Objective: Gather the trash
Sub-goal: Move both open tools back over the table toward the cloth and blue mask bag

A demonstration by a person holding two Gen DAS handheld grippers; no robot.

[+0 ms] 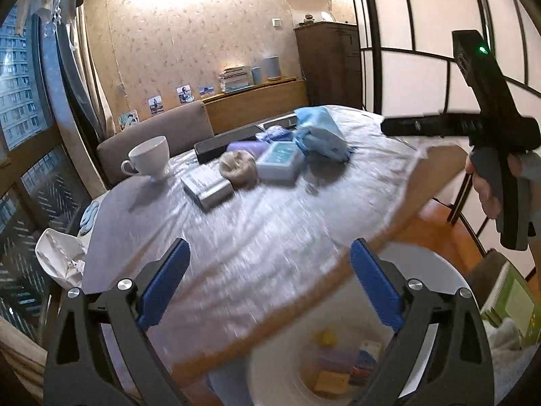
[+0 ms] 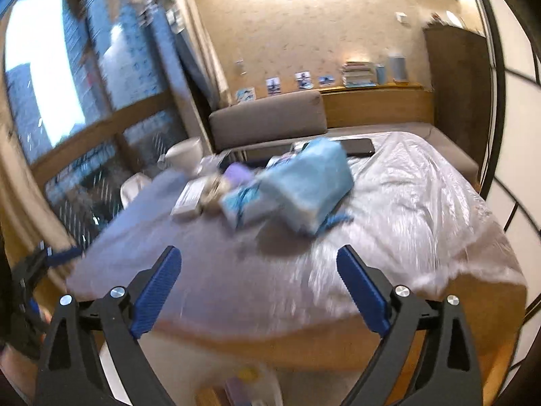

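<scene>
A round table (image 1: 270,223) under clear plastic carries a cluster at its far side: a crumpled blue bag (image 1: 321,132), a beige crumpled wad (image 1: 236,165), a pale box (image 1: 279,162), a silver box (image 1: 208,187) and a white cup (image 1: 150,157). A white bin (image 1: 338,348) with scraps inside stands below the table's near edge. My left gripper (image 1: 270,291) is open and empty above the table edge and bin. My right gripper (image 2: 258,292) is open and empty over the near table; its view is blurred. The blue bag (image 2: 304,182) shows there too.
A crumpled white paper (image 1: 61,260) lies off the table's left edge by the window. A brown sofa back (image 1: 159,132) and a wooden shelf with books (image 1: 236,79) stand behind. A green book (image 1: 514,304) lies low at the right.
</scene>
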